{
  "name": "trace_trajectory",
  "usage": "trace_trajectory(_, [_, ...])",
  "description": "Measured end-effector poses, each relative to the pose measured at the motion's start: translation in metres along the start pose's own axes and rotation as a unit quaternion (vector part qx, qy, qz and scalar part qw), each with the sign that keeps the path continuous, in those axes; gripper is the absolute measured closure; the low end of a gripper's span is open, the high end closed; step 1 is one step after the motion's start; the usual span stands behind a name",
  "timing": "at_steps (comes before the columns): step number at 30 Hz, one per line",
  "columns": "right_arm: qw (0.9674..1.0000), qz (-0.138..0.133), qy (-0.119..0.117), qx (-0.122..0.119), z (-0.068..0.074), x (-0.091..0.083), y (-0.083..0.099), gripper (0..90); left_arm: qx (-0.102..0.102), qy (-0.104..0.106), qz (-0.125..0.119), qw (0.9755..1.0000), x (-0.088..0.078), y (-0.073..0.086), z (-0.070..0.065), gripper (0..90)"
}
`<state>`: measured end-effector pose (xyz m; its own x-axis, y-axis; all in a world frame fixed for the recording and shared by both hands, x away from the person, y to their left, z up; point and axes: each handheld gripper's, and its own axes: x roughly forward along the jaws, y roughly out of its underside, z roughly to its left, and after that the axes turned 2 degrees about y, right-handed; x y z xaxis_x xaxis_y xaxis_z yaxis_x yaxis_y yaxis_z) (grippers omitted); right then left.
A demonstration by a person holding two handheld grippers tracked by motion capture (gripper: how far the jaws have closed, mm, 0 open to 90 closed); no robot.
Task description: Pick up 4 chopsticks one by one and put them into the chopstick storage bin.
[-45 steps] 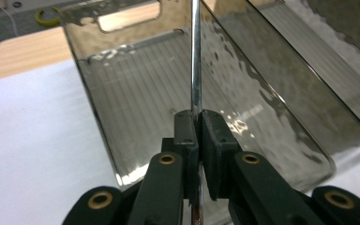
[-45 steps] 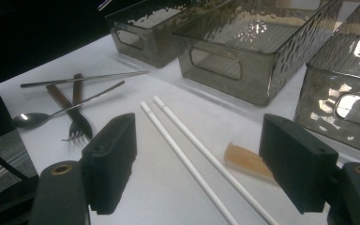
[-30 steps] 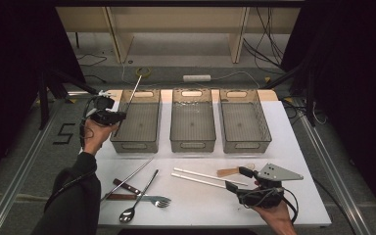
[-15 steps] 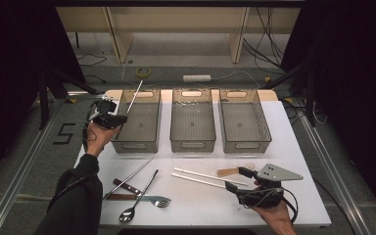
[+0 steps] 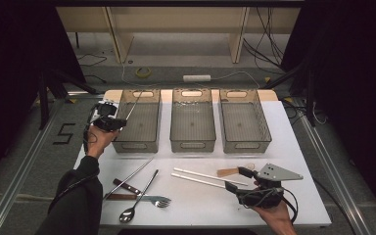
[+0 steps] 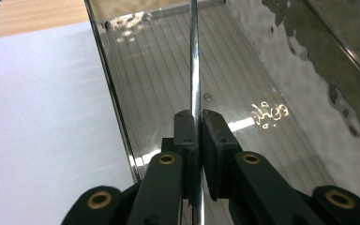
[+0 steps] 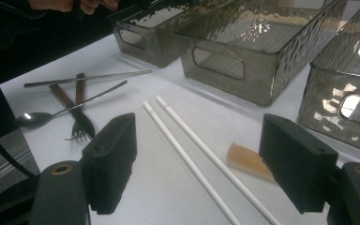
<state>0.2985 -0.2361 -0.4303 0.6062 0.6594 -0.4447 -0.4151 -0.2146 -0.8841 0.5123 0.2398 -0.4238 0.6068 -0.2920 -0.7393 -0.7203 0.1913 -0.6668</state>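
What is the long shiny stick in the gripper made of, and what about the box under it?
The stick looks like polished metal: it is silvery and mirror-bright, with the left gripper shut on it. The box looks like smoky see-through plastic, since its ribbed floor shows through and its rippled walls glint. I cannot be sure of either.

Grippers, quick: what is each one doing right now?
Left gripper: closed on a metal chopstick over the left bin.
Right gripper: open, holding nothing, above the white chopsticks.
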Motion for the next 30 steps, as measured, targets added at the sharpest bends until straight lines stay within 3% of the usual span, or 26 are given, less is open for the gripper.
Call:
trace_trajectory(4, [1.0000,0.002,-0.001,0.000,0.000,0.000,0.000,29.0,-0.011,-0.001,0.004,0.9999,0.002,0.001,0.000,81.1])
trace_trajectory(7, [1.0000,0.000,0.000,0.001,0.000,0.000,0.000,29.0,-0.015,0.001,0.006,0.9999,0.000,0.000,-0.002,66.9])
trace_trajectory(12, [1.0000,-0.001,0.000,0.001,0.000,0.000,0.000,29.0,-0.018,0.015,0.010,0.9997,-0.012,-0.001,-0.010,51.2])
trace_trajectory(21, [1.0000,-0.001,0.001,0.001,0.000,-0.001,0.000,29.0,0.007,0.045,0.017,0.9988,-0.043,0.016,-0.029,34.9])
trace_trajectory(30, [1.0000,-0.001,0.000,-0.002,0.002,-0.001,-0.001,29.0,0.037,0.037,0.043,0.9977,-0.064,0.035,-0.041,31.7])
